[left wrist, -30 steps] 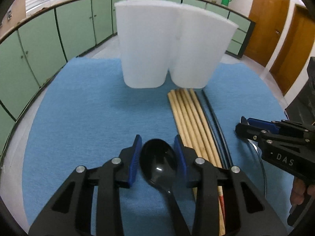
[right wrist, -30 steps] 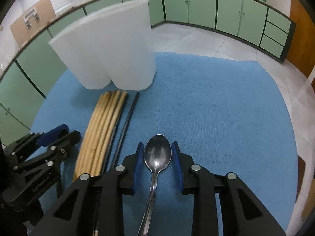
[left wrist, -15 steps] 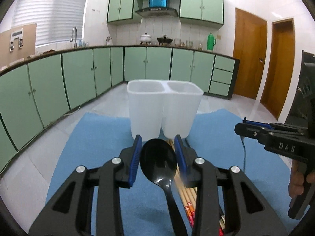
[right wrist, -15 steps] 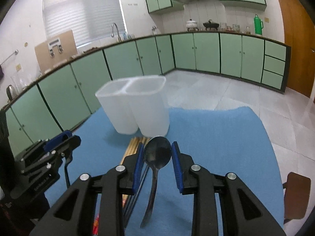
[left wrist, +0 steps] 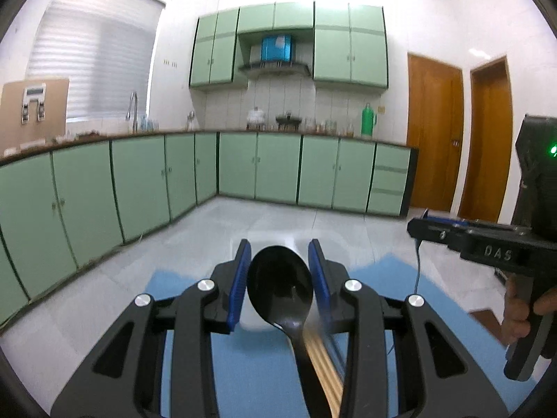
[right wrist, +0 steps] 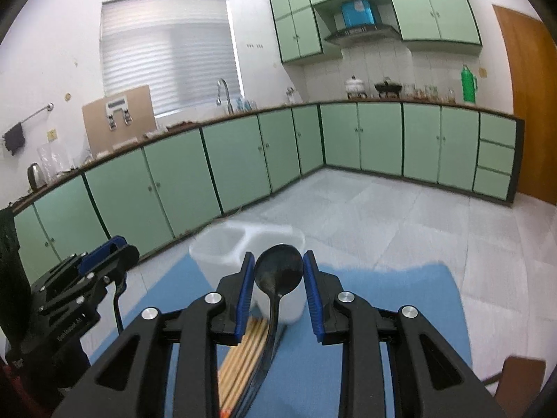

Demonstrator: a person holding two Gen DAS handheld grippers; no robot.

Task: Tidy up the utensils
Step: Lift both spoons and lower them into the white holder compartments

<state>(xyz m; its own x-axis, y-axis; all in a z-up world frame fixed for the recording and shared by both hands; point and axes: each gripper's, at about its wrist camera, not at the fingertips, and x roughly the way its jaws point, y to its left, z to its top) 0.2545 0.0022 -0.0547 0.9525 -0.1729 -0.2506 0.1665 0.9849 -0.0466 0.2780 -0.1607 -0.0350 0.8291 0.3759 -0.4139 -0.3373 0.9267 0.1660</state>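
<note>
Spoons both up off cloth. L gripper point(left wrist: 280, 287) pinches black spoon point(left wrist: 280, 285) by bowl sides, handle trails back to 6 o'clock. R gripper point(right wrist: 277, 284) pinches metal spoon point(right wrist: 278, 271) same way. White bin point(right wrist: 240, 244) w/ 2 cups sits at 12 o'clock, just past & below both. I judge R closer, bin looks empty. Chopsticks point(right wrist: 243, 351) lie on blue cloth point(right wrist: 400, 285), long way 6-to-12, below my grippers.
</note>
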